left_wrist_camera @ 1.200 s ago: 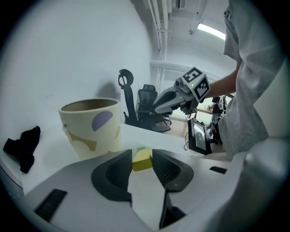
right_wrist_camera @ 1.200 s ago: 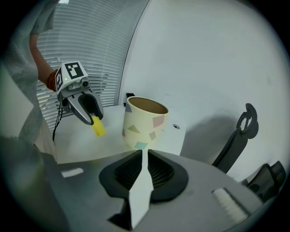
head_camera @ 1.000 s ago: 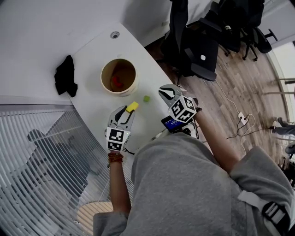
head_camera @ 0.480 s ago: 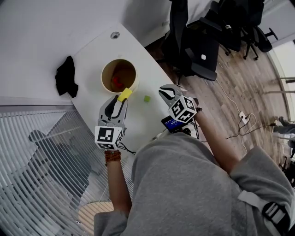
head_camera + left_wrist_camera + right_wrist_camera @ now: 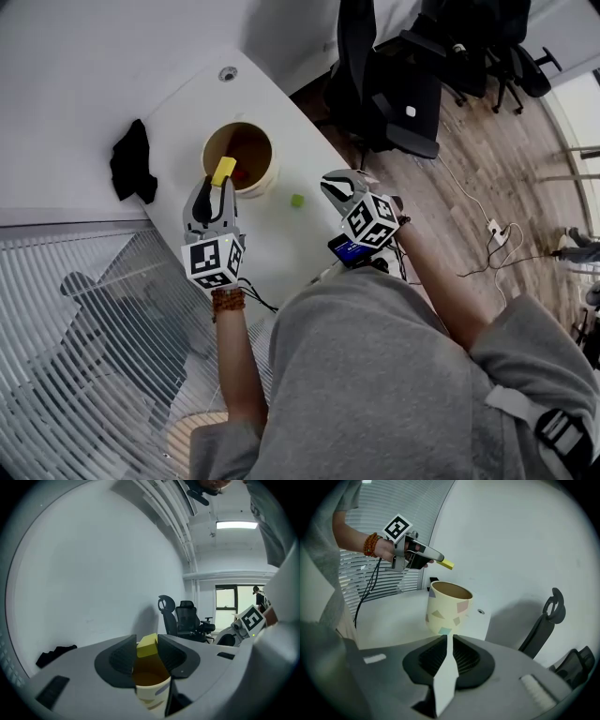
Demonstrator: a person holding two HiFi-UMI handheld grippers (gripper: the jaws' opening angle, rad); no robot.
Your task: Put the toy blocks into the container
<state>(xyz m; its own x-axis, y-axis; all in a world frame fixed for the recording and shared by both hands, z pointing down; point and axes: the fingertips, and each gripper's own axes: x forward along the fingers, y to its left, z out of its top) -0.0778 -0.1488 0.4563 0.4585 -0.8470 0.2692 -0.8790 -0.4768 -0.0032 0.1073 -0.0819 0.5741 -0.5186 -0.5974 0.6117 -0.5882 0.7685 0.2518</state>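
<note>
Pinching the yellow block [image 5: 224, 171] in my left gripper [image 5: 217, 187], long axis pointing ahead over the container [image 5: 271, 169]; near end hidden; right gripper [image 5: 447, 638] seemingly closed, empty

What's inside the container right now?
One red block shows on the container floor. The yellow block, held by the left gripper over the rim, covers part of the floor, so more may be hidden.

Bright, even light from a ceiling lamp [image 5: 236, 525], and soft shadows on the table [image 5: 281, 244]. Gripper views bulge at the edges, corners black.
</note>
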